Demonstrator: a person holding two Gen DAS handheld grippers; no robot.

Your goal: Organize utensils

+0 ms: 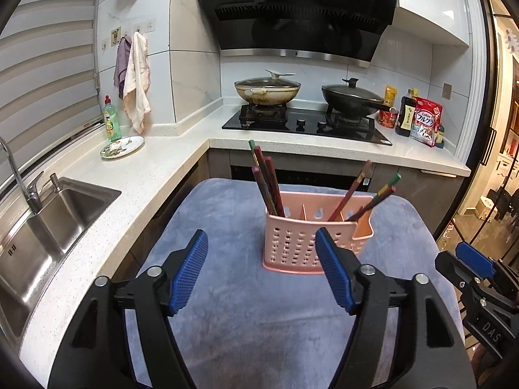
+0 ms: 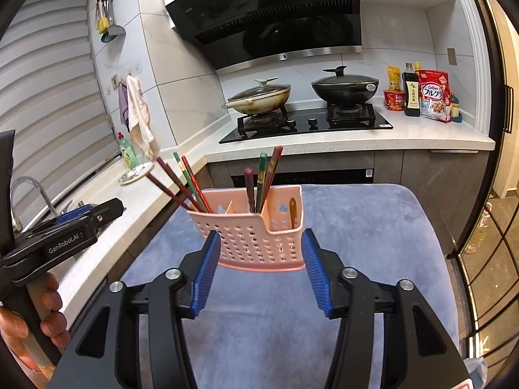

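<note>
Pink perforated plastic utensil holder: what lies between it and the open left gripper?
Only bare blue-grey cloth separates holder and left gripper, in the left wrist view.

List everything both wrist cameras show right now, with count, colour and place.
utensil holder: one, pink, perforated, standing on the blue-grey cloth
chopsticks: two bunches, red, green and dark, upright in the holder's end compartments
lidded pans: two, cream and black, on the gas hob
range hood: one, black, above the hob
sink: one, steel, with tap, left counter
dish soap bottle: one, green, beside a patterned plate
towels: two, white and purple, on wall hooks
condiments and cereal bag: several, right of the hob
left tool: open, empty
right tool: open, empty
hand: one, holding the left tool's handle
</note>
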